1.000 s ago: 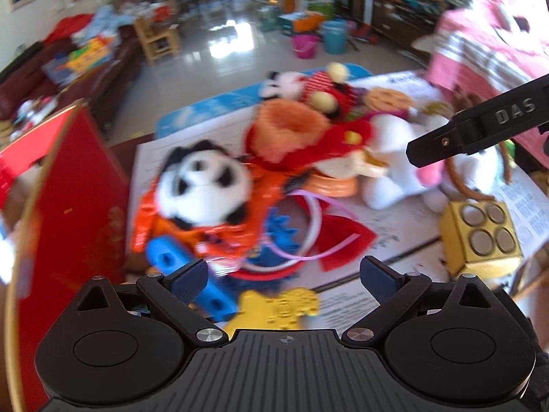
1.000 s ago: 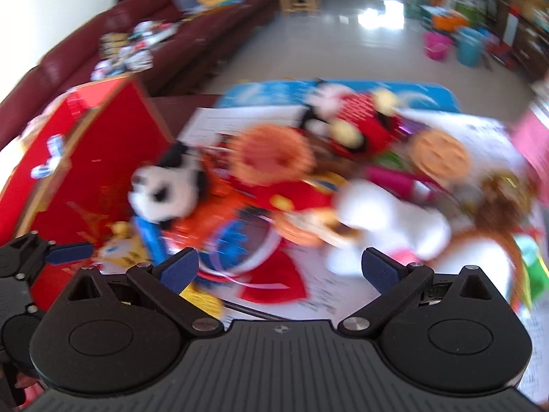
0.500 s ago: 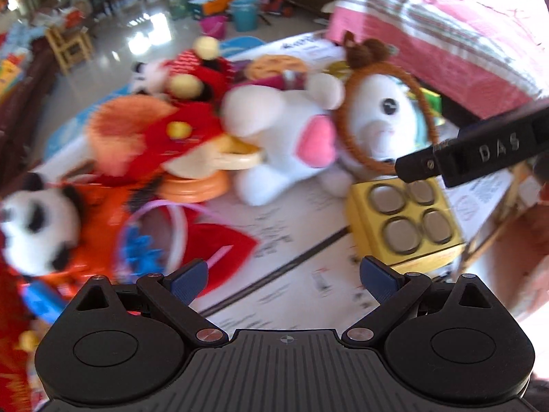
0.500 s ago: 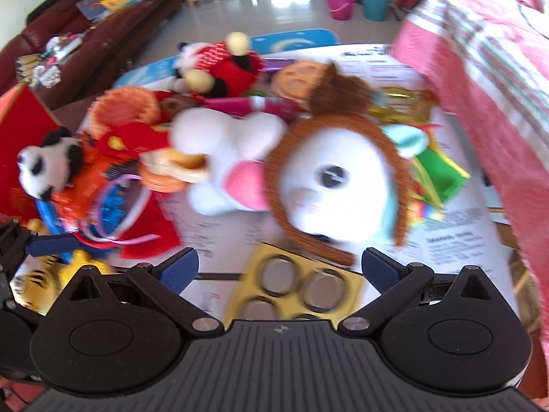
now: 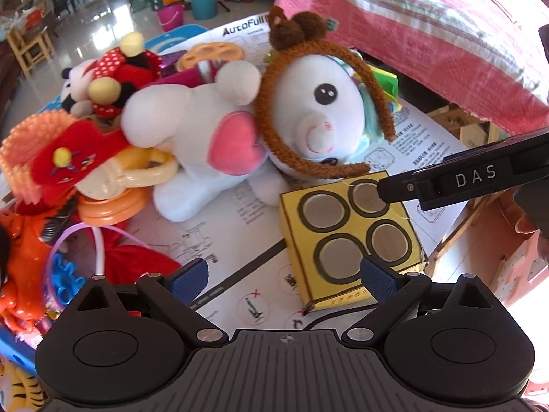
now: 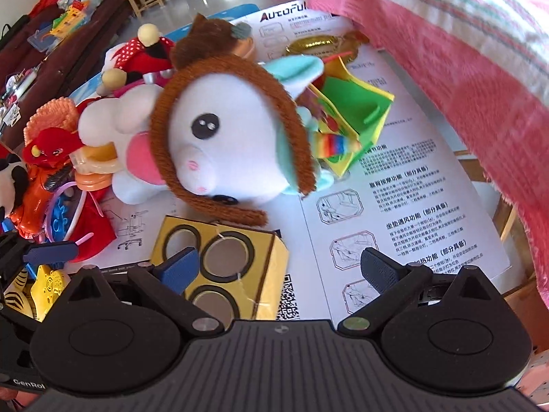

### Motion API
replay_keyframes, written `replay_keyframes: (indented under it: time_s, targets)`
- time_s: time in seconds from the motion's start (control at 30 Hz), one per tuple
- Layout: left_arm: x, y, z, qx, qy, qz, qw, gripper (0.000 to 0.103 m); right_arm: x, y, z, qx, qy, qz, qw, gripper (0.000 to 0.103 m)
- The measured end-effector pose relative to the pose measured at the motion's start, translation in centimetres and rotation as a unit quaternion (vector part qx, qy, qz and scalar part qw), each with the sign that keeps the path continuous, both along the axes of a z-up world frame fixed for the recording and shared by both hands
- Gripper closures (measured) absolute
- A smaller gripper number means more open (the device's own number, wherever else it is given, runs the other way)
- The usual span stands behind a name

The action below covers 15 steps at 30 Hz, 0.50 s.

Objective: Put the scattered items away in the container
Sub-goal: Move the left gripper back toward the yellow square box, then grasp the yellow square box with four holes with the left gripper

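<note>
yellow box [image 5: 346, 240]: cardboard with four round windows, found just in front of the white plush [image 5: 308, 113], touching its knitted band
handling: judged light, crushable; best gripped across the side walls
left gripper [image 5: 284, 274]: spread wide, nothing held, box partly between the fingers
right gripper [image 6: 279, 267]: spread wide, nothing held, above the box
in the way: plush pressed against the box, pink hairband [image 5: 85, 240] well left of it

Plush white toy [image 6: 219, 147] – fuzzy cloth, brown knitted yarn band; yellow box [image 5: 350, 237] – matt cardboard; printed sheet [image 6: 405, 185] – smooth paper.
</note>
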<state>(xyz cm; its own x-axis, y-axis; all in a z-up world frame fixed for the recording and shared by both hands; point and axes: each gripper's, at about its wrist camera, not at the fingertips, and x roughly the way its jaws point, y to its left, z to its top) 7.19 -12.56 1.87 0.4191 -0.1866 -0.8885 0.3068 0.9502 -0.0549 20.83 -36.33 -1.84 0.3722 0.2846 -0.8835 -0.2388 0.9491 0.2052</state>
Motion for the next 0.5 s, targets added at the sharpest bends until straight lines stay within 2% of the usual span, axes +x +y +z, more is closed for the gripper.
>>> replay_keyframes:
  time_s: [0.1,0.17,0.23,0.5]
  targets:
    - [0.2,-0.7,-0.9,0.014,0.003,-0.004,0.9999,0.003,0.1,-0.4,-0.4,0.005,-0.003,0.001,1.000,0.011]
    - [0.3,-0.9,-1.6,0.026,0.006,-0.004,0.9996,0.003,0.2,-0.4,-0.6,0.009,0.000,0.004,1.000,0.020]
    - [0.3,-0.8,-2.2,0.031,0.010,-0.003,0.9994,0.004,0.1,-0.3,-0.9,0.016,0.003,0.006,1.000,0.023]
    - [0.7,-0.1,-2.1,0.022,0.015,0.015,0.9995,0.009,0.4,0.3,-2.1,0.017,0.015,0.002,1.000,0.024]
